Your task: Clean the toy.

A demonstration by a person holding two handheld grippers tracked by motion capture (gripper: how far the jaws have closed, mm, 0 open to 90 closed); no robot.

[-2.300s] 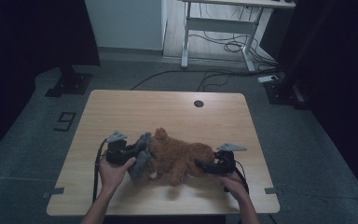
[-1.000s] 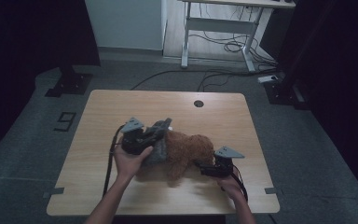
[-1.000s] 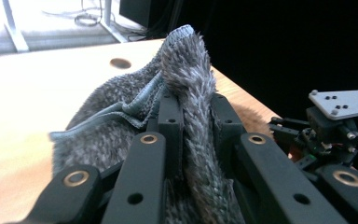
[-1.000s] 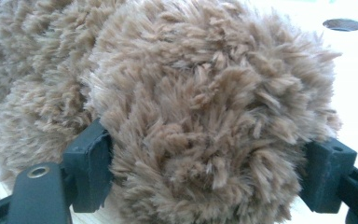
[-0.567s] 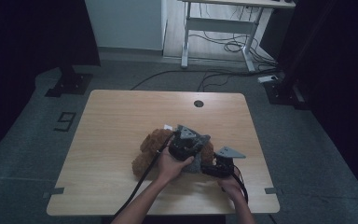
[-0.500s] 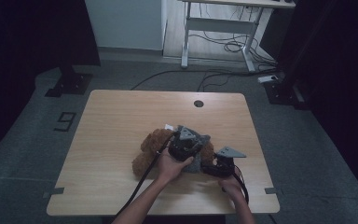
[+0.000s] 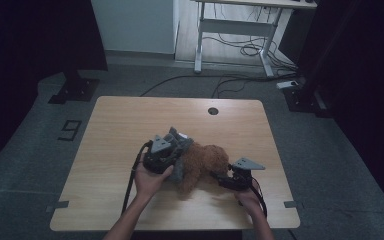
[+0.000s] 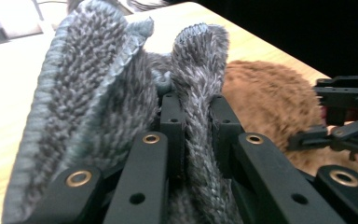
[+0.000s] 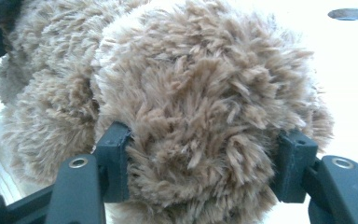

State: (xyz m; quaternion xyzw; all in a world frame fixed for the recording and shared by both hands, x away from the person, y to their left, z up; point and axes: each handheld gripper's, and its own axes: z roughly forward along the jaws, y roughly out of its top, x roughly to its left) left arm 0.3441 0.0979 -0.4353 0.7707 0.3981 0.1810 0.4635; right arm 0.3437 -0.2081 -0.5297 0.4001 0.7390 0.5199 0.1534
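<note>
Left gripper (image 7: 172,150) back left over wooden table (image 7: 130,120); grey floor around.

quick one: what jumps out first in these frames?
The brown plush toy near the front middle of the table, lit against a dark room. The right gripper clamps its fluffy end from the right, jaws pressed into the fur, having just closed further. At its left, the left gripper is shut on a fold of grey knit that bunches up beside the toy.
</note>
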